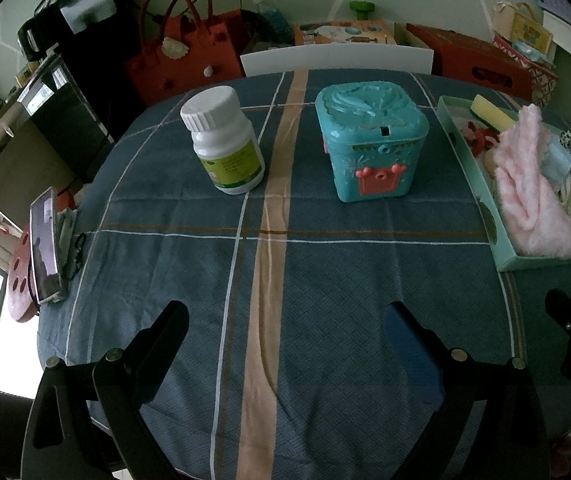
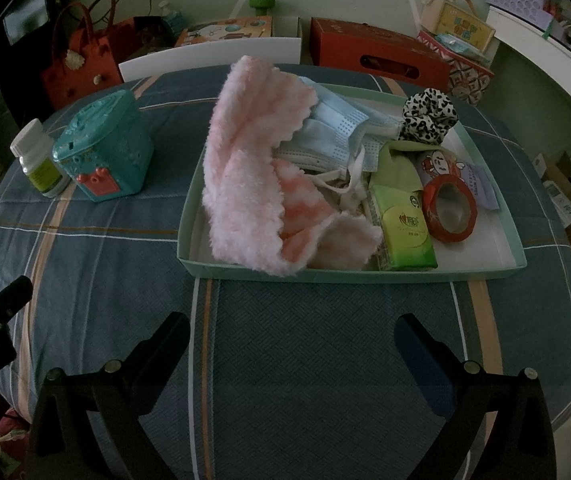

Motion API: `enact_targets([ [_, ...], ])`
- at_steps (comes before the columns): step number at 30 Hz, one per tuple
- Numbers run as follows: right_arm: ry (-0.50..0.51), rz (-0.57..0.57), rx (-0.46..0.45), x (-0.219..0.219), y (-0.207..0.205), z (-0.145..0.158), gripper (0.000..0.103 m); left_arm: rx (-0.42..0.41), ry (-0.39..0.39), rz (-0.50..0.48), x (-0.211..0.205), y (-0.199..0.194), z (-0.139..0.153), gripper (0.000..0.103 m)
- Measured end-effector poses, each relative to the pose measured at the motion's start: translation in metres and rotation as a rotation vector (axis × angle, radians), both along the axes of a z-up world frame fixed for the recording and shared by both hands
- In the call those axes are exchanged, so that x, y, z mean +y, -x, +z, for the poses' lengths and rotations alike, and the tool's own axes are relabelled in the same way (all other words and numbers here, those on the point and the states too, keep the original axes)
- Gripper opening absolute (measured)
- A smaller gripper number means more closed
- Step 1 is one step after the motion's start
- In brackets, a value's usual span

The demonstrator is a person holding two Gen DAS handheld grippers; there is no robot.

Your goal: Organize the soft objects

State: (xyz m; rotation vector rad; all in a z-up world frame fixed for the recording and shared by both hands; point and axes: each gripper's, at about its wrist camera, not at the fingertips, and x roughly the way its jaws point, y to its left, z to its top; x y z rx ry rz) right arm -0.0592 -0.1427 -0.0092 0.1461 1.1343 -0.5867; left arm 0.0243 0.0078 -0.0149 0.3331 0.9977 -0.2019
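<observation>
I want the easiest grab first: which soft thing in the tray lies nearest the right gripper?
The pink fluffy cloth: it droops over the tray's near rim, while the masks and scrunchie lie further back.

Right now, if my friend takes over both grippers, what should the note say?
Left gripper: open, empty, over bare cloth, facing the bottle and teal box.
Right gripper: open, empty, in front of the tray.
In the tray: pink towel, masks, spotted scrunchie, tissue pack, red tape roll.
Done: soft things are in the tray, heaped loosely.
Left: probably tidy them; the towel hangs over the rim.
</observation>
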Motion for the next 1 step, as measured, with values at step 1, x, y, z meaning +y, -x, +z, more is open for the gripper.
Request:
enact_targets([
  [1, 0.000, 0.000, 0.000, -0.0001, 0.0000, -0.0001, 0.103, -0.001, -0.001, -0.001, -0.0003, 0.0004, -0.0002, 0.098],
])
